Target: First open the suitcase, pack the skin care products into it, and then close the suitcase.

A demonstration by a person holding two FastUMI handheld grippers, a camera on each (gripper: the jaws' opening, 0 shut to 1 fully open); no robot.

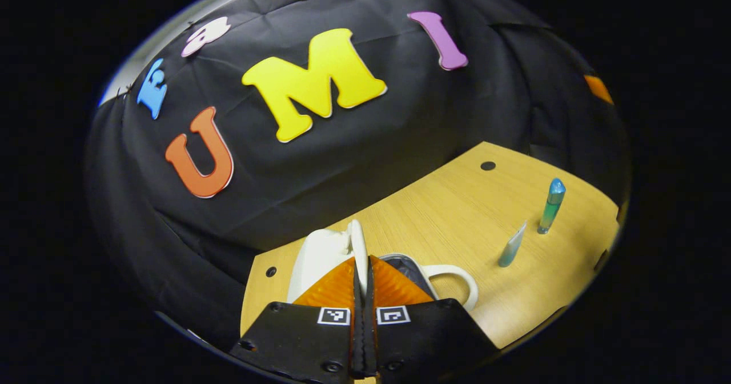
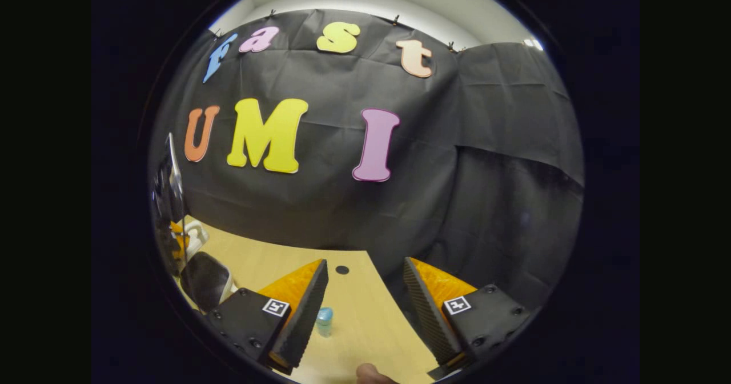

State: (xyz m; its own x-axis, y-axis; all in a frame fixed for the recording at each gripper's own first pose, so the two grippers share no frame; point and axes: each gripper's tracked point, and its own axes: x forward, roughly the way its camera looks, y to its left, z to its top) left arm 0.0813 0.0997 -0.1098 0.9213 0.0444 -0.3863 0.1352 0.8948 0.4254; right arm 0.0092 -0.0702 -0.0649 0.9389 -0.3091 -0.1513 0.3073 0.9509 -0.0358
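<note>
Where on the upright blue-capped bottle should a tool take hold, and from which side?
Grip the bottle around its slim body, below the rounded cap, coming in level from the side. It stands upright on the table with bare wood around it, and the tube stands apart from it. A grip on the tapered cap would probably slip.

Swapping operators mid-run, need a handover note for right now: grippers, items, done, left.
Left gripper: shut on the edge of the white suitcase lid, which is raised, so the suitcase is partly open.
Right gripper: open, holding nothing, above the table.
Skin care: tube and teal bottle both stand on the table, beside the suitcase, not packed.
Done: lid lifted.
Left: finish opening, pack both products, close the suitcase.
</note>
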